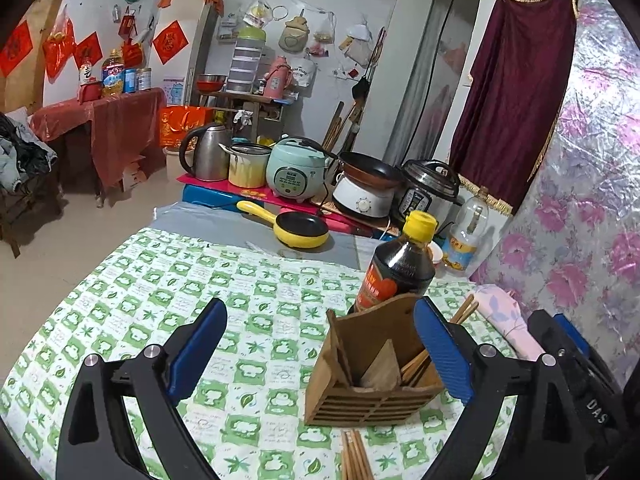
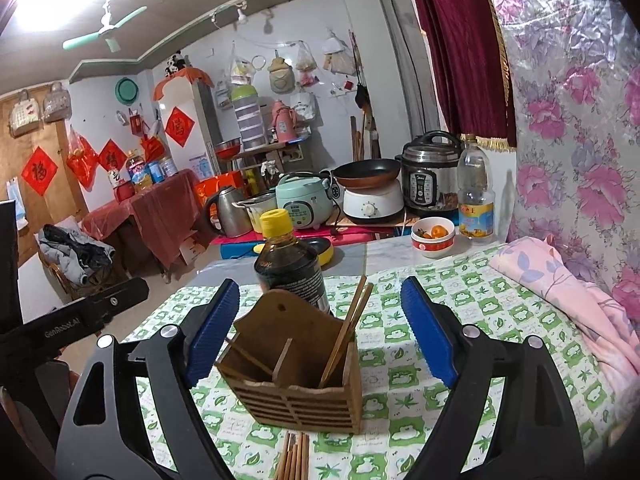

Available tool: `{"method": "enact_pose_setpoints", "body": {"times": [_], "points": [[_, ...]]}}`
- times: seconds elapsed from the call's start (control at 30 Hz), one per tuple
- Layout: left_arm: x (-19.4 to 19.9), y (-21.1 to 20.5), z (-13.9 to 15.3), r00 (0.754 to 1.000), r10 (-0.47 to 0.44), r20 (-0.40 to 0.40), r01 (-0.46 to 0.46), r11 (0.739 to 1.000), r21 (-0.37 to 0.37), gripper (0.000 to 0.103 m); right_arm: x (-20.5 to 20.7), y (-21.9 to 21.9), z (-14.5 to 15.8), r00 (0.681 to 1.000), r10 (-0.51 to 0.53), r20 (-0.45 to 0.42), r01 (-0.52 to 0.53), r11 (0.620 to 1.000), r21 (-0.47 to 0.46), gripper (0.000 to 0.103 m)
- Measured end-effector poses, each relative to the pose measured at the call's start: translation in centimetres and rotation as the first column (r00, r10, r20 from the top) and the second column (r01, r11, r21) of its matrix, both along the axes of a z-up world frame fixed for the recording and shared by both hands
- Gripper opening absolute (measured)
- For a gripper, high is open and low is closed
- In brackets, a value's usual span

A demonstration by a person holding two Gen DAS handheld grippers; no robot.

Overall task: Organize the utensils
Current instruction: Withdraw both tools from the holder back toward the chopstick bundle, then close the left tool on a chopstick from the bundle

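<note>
Hovering both claws spread wide, empty | we see loose chopsticks (image 2: 294, 456) bottom centre, just in front of holder (image 2: 296, 380), long axis pointing up-frame | right gripper (image 2: 320, 336) straddles holder, nearer than left gripper (image 1: 320, 348) | two chopsticks (image 2: 348, 332) already stand inside

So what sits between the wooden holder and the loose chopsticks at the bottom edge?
Nothing: in both wrist views only bare green-checked tablecloth separates the wooden holder from the loose chopsticks lying in front of it.

Open tablecloth (image 1: 168, 280) left of wooden holder (image 1: 372, 376); dark bottle (image 1: 396, 268) close behind.
</note>
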State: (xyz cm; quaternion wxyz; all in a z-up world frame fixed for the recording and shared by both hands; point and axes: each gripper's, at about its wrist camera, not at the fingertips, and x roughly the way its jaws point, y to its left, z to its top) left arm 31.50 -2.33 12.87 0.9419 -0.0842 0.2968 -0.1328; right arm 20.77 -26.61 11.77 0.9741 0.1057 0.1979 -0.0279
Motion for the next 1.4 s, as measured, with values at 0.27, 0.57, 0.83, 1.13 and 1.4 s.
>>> {"method": "enact_pose_setpoints", "body": {"times": [0.27, 0.57, 0.83, 1.13, 1.4], "points": [[-2.0, -0.9, -1.8, 1.0, -0.021, -0.008, 0.022, 0.998, 0.056, 0.093, -2.8, 0.6, -1.0, 1.0, 0.002, 0.002, -0.002, 0.999, -0.036, 0.089], [-6.8, 0.7, -10.0, 0.996, -0.037, -0.083, 0.053, 0.979, 0.196, 0.094, -6.6, -1.6, -9.3, 0.984, -0.017, -0.177, 0.017, 1.0, -0.003, 0.093], [-9.4, 2.6, -14.9, 0.961, -0.072, -0.266, 0.133, 0.966, 0.222, 0.094, -10.1, -2.2, -12.9, 0.968, 0.001, -0.252, 0.005, 1.0, 0.024, 0.093], [-13.7, 2.3, -17.7, 0.901, -0.231, -0.367, 0.316, 0.93, 0.19, 0.094, -13.2, -2.2, -15.2, 0.948, 0.031, -0.318, -0.022, 0.999, 0.031, 0.093], [-16.4, -0.8, -18.0, 0.853, -0.375, -0.364, 0.472, 0.851, 0.231, 0.094, -12.7, -3.2, -15.7, 0.941, 0.023, -0.339, 0.003, 0.997, 0.077, 0.093]]}}
